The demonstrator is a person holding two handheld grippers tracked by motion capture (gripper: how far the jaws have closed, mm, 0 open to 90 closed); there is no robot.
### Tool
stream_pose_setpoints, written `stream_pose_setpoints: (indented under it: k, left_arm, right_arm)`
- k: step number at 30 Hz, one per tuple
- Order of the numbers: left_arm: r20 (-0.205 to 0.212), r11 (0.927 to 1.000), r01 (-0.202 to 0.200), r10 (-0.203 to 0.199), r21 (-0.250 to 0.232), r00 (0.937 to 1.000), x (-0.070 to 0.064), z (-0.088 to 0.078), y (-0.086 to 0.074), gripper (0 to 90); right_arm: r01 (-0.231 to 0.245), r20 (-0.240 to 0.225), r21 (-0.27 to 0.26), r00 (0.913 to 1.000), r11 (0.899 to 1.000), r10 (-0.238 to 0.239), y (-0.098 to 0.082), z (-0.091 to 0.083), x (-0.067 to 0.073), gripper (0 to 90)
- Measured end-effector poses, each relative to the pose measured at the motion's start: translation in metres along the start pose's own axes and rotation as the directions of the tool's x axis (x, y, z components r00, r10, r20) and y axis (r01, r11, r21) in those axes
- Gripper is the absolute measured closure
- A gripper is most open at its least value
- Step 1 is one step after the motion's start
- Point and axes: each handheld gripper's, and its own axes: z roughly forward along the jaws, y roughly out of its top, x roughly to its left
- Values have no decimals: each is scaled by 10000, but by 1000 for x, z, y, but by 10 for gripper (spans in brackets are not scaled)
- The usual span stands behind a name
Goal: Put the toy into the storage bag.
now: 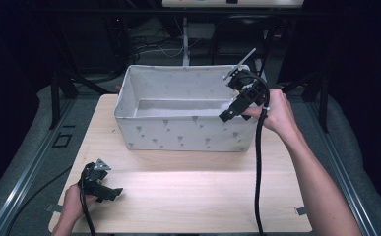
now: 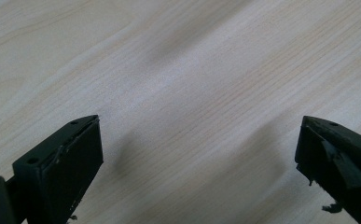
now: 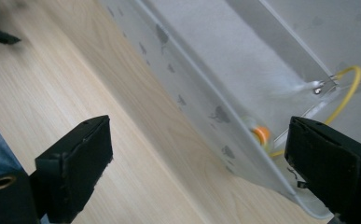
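High view – bin: a grey fabric bin (image 1: pixel 183 130) with small printed motifs stands on the far half of the wooden counter (image 1: pixel 193 191).
High view – right tongs (image 1: pixel 226 116): held by the right hand (image 1: pixel 271 114) at the bin's right end, over its near rim, tilted down toward the inside.
High view – left tongs (image 1: pixel 114 191): rest low over the counter's near left corner in the left hand (image 1: pixel 72 201), well apart from the bin.
Left gripper view – left tongs (image 2: pixel 197 154): jaws spread wide, nothing between them, bare wood grain underneath.
Right gripper view – right tongs (image 3: pixel 199 158): jaws stand wide apart and hold nothing; the bin's near wall (image 3: pixel 206 88) runs between them.
Right gripper view – task's thing: a thin yellow cord (image 3: pixel 348 95) with an orange-and-white end (image 3: pixel 260 135) and a small metal fitting lies inside the bin, just beside the right jaw; what exactly it is I cannot tell.
Progress: the cord looks already dropped into the bin, so the placing seems done.
Left to do: probably only drawing the right hand clear of the rim; nothing else waits on the counter.
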Motion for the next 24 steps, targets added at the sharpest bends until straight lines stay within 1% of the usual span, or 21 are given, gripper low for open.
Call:
stream_pose_setpoints:
  k: [3, 5, 6, 8, 13, 15, 18, 21, 22, 23, 24]
  left_arm:
    - [-12, 10000, -15, 15, 35, 10000, -1, 0, 0, 10]
    - [-22, 10000, -31, 31, 36, 10000, -1, 0, 0, 10]
    - [-9, 10000, 13, -13, 10, 10000, -1, 0, 0, 10]
    - [-27, 10000, -24, 24, 12, 10000, 0, 0, 0, 10]
    - [-19, 10000, 9, -9, 24, 10000, -1, 0, 0, 10]
    - [-13, 10000, 33, -33, 39, 10000, -1, 1, 0, 10]
    - [-32, 10000, -36, 36, 72, 10000, -1, 1, 0, 10]
    - [-41, 10000, -28, 28, 61, 10000, -1, 0, 0, 10]
    - [-34, 10000, -17, 17, 63, 10000, -1, 0, 0, 9]
    - [-43, 10000, -21, 21, 60, 10000, -1, 0, 0, 10]
    - [-33, 10000, -41, 42, 67, 10000, -1, 0, 0, 10]
  right_arm:
    - [171, 8, 30, 9999, 9998, -171, -4, 6, 12, 49]
    - [302, -92, -31, 9995, 9995, -302, -8, 11, 20, 39]
    - [376, -148, 15, 9992, 9993, -376, -10, 14, 24, 34]
    - [508, -223, 93, 9985, 9987, -506, -13, 19, 30, 22]
    - [702, -539, 210, 9962, 9973, -690, -26, 39, 46, 7]
    - [802, -565, 278, 9953, 9964, -785, -32, 47, 53, 8]
    - [932, -818, 276, 9925, 9953, -907, -42, 59, 64, 11]
    - [1013, -893, 263, 9911, 9945, -986, -52, 69, 72, 15]
    - [1074, -1010, 294, 9894, 9938, -1040, -57, 75, 76, 19]
    - [1068, -1027, 363, 9894, 9936, -1026, -61, 78, 78, 24]
    - [1216, -969, 461, 9884, 9915, -1168, -66, 84, 82, 28]
